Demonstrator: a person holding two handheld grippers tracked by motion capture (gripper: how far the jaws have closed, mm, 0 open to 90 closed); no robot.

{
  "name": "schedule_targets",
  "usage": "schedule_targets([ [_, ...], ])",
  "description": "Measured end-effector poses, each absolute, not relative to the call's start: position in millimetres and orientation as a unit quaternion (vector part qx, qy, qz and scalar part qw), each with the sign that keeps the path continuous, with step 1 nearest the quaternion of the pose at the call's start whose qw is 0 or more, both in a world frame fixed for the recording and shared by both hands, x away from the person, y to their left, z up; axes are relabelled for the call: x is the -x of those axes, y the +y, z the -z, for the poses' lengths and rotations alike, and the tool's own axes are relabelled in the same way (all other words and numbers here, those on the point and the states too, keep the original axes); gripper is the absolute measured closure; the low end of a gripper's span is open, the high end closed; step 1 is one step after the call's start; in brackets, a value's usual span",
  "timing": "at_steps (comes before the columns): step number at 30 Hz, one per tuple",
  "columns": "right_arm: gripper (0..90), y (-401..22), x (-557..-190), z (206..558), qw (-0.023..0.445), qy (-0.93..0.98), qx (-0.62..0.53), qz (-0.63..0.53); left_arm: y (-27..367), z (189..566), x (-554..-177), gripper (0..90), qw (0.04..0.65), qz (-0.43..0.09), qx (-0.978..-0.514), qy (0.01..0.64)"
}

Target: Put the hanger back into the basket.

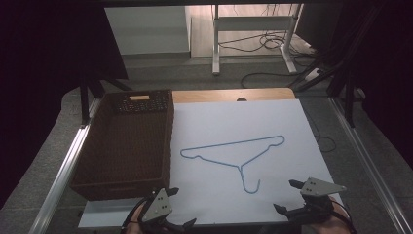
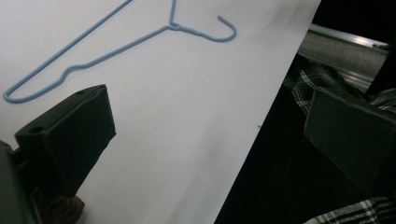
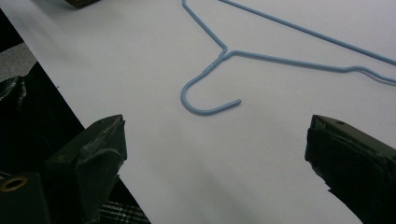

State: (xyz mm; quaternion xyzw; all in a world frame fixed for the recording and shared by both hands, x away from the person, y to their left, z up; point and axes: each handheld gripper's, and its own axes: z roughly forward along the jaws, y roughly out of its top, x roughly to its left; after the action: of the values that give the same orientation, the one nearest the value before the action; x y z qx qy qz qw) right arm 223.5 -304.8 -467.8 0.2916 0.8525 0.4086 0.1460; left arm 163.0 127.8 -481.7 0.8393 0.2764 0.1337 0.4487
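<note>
Hand-held gripper on the right [image 1: 288, 197] sits at the near edge of the table [image 1: 272, 122], its two black jaws spread wide with nothing between them; in the right gripper view they frame bare white surface just short of the hook. The left hand-held gripper [image 1: 180, 208] is likewise gaping and empty, low at the near edge beside the front corner of the brown woven basket [image 1: 97, 161].

The thin light-blue wire coat hanger [image 1: 234, 153] lies flat on the white sheet, well apart from both hand-held grippers, hook pointing toward the person and the long bar toward the far side; it lies just beside the basket's right wall but does not touch it.

Risks, as I judge them: the wire is very thin and lies flush on a smooth surface, so jaws coming down on it may skate over it or push it along instead of getting under it. A pinch on the hook alone would let the wide frame swing and twist out. Pressing hard could drag or crease the white sheet. If the hanger is meant for the basket, its span looks close to the basket's width, so an end could catch on the rim and tip out.
</note>
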Motion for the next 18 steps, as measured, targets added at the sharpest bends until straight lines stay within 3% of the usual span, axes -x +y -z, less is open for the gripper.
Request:
schedule_targets([
  [13, 1.0, -297.7, -225.1, 475.4, 0.124, 0.850, -0.321, -0.400, 129.0, 481.9, -163.4, 2.1, 0.446, -0.137, -0.839, 0.280],
  [18, 6.3, -295.7, -224.4, 475.0, 0.119, 0.857, -0.322, -0.385, 129.4, 482.0, -163.4, 2.0, 0.445, -0.138, -0.839, 0.280],
])
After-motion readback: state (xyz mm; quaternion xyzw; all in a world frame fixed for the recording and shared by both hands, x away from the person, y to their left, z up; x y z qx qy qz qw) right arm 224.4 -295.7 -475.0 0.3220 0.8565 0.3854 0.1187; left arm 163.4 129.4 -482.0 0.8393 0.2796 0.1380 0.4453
